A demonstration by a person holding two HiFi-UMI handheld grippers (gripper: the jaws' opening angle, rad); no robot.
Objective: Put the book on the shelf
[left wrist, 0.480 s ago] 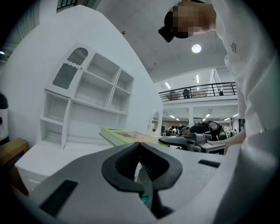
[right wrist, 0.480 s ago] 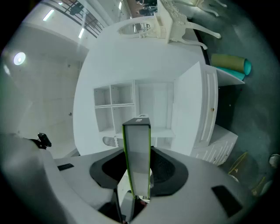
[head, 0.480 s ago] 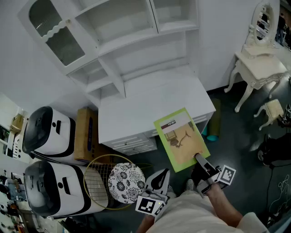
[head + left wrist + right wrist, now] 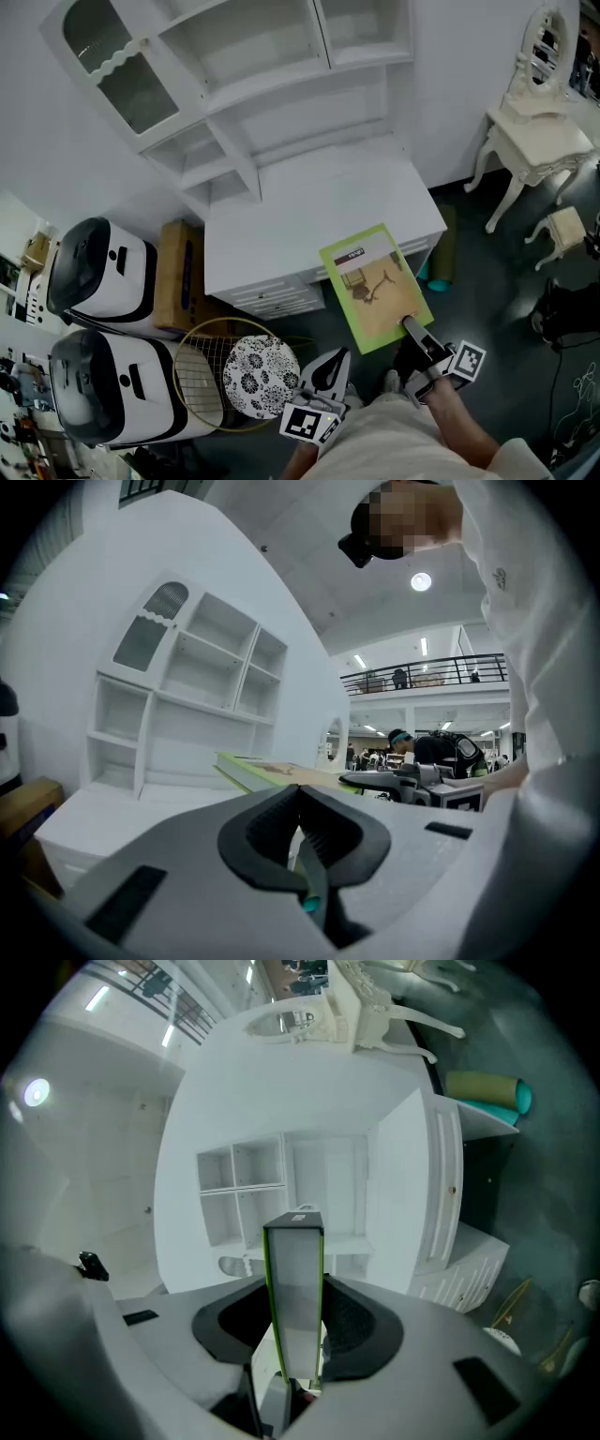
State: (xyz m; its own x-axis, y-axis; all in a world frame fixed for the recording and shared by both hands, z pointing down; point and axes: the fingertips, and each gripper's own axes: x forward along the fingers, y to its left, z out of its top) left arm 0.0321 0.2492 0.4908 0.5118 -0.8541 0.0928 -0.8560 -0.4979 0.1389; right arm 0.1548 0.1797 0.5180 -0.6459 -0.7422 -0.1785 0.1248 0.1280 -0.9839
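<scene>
A thin book [image 4: 370,281] with a green edge and tan cover hangs flat above the front right corner of the white desk [image 4: 300,220]. My right gripper [image 4: 412,328] is shut on its near corner. In the right gripper view the book [image 4: 294,1279] stands edge-on between the pads, pointing at the white shelf unit [image 4: 281,1185]. The shelf unit [image 4: 272,103] rises at the back of the desk, its open compartments bare. My left gripper [image 4: 333,361] hangs low near the person's body, shut with nothing in it. The left gripper view shows the book [image 4: 267,769] past the shut left gripper [image 4: 302,855].
Two white-and-black machines [image 4: 98,267] [image 4: 112,384] and a cardboard box [image 4: 178,277] stand left of the desk. A racket [image 4: 202,370] and a patterned disc [image 4: 261,373] lie by its front. Rolled mats [image 4: 441,248] lean at its right; a white dressing table [image 4: 534,131] and stool [image 4: 562,225] stand further right.
</scene>
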